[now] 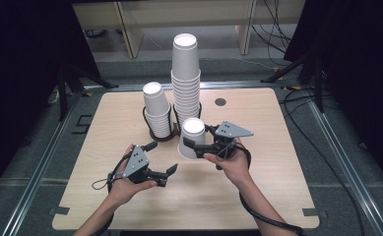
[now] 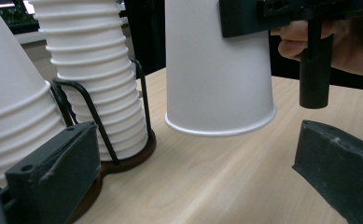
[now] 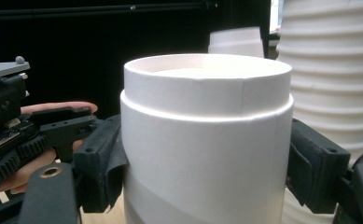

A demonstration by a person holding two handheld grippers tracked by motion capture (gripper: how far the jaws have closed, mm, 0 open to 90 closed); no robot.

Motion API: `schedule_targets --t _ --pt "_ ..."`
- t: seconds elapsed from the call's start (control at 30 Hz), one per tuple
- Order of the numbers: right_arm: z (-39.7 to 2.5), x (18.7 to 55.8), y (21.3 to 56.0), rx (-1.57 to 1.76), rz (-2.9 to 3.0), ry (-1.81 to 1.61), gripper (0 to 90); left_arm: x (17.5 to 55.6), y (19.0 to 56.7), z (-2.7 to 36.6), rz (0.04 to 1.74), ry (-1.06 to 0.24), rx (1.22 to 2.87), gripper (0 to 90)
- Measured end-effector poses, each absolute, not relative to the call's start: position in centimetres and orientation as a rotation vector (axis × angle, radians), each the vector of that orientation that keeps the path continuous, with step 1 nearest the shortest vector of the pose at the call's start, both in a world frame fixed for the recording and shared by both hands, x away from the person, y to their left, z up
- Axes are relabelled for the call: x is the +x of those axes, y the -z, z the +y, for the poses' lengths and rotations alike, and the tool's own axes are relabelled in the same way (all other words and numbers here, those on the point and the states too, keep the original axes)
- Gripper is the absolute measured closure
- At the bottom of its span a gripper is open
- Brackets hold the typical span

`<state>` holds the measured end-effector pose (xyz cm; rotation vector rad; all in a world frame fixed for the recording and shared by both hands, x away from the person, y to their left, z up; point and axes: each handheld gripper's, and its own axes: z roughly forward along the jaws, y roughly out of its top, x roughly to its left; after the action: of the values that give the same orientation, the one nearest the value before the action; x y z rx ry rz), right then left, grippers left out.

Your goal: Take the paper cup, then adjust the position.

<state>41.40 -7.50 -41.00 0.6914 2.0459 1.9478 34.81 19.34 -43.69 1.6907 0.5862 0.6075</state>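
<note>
Right tongs clamped on 1 upside-down paper cup, lifted off counter; left tongs spread apart, nothing held.

two cup stacks stand in a wire holder.

No readable text, label, brand, number or sign is found on anything in the three views; the white paper cups, the grippers and the wooden table are left unmarked.
</note>
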Motion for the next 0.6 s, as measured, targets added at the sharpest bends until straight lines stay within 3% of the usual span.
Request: schedule_targets --t 0.6 --pt "-6.97 40.59 42.12 0.709 2.066 -1.969 23.8 34.74 44.24 18.51 0.588 -0.549 1.708 0.0"
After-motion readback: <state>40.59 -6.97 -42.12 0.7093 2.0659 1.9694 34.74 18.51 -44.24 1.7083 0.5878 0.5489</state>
